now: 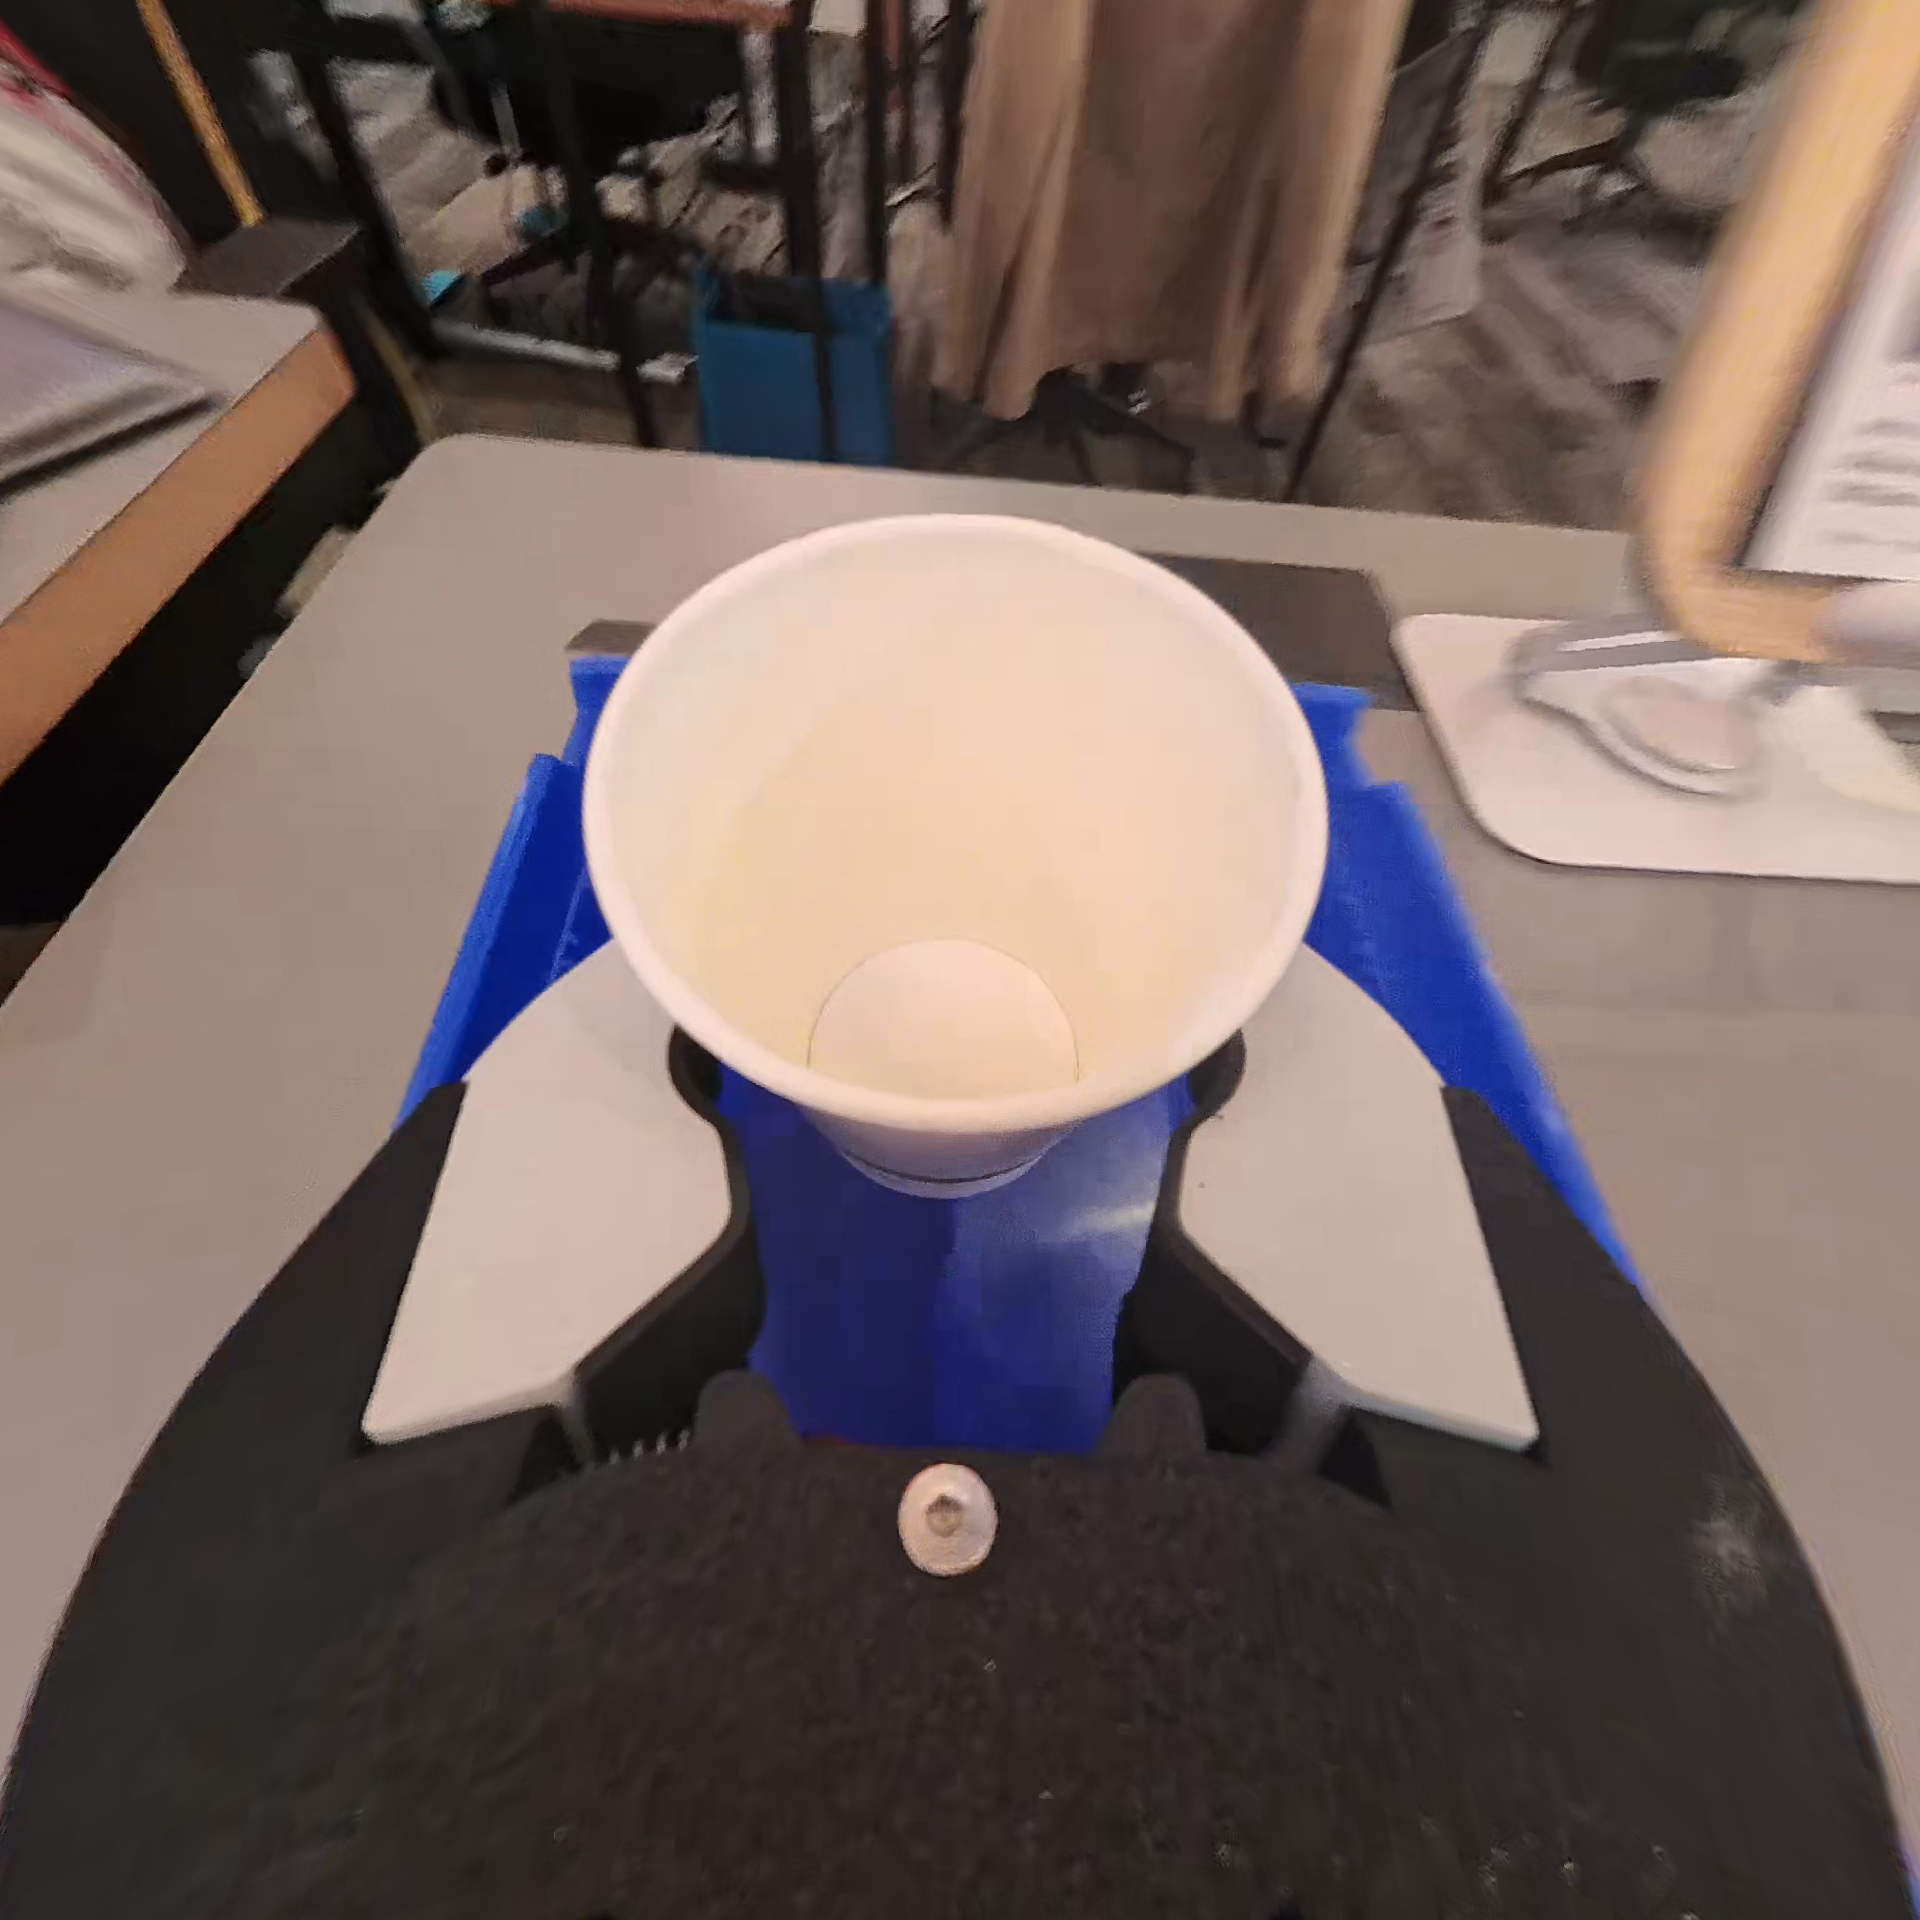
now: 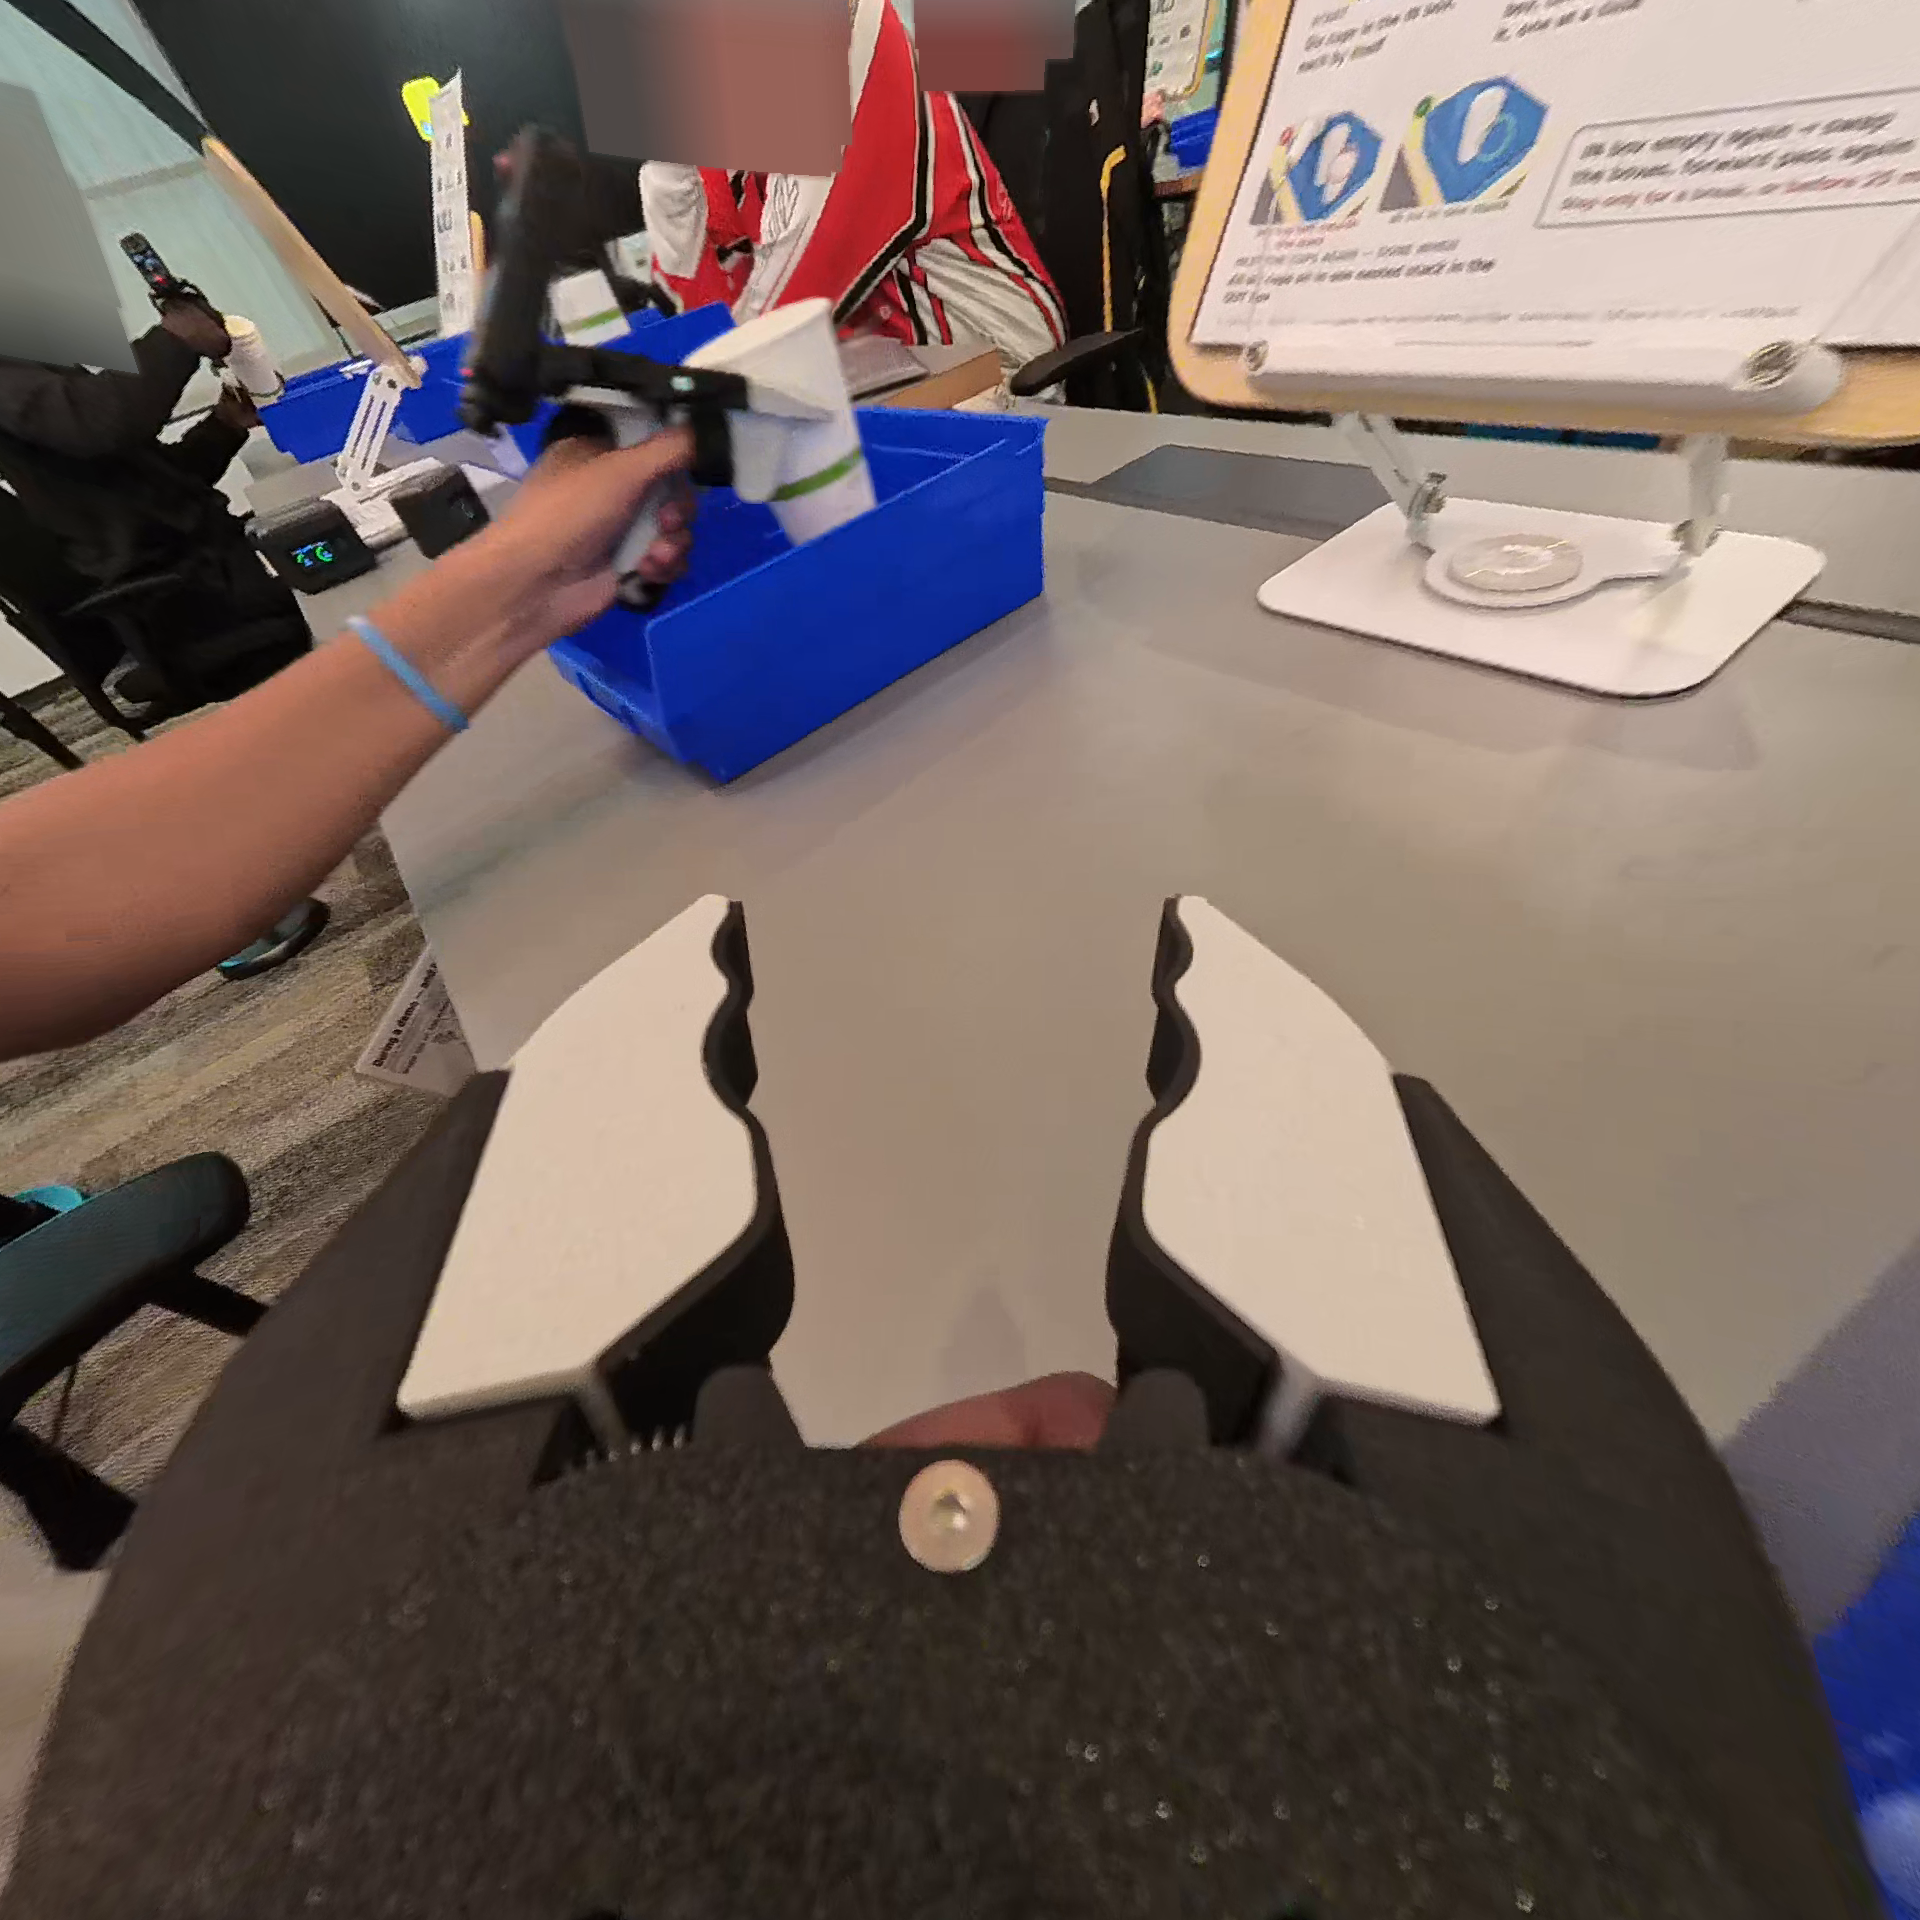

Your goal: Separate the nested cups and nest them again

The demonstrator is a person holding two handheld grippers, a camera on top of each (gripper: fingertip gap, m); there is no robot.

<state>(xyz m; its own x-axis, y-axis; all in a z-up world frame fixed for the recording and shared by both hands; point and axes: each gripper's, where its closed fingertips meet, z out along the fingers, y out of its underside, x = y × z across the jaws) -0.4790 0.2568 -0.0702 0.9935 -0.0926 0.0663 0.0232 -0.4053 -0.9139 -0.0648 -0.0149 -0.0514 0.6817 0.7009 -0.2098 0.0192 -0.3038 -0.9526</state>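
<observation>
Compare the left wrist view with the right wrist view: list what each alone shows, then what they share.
Left wrist view only: the empty inside of the white cup, seen from above.

Right wrist view only: the open, empty right gripper; the hand holding the left gripper; the cup's green stripe; people at other tables.

Both: the cup held over the blue bin, the grey table, the white document stand.

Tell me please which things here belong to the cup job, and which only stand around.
Belong to the job:
- paper cup, held by the left gripper
- blue bin under it
- right gripper, open and empty

Only standing around:
- instruction board on a white stand
- grey table
- small black devices far left
</observation>
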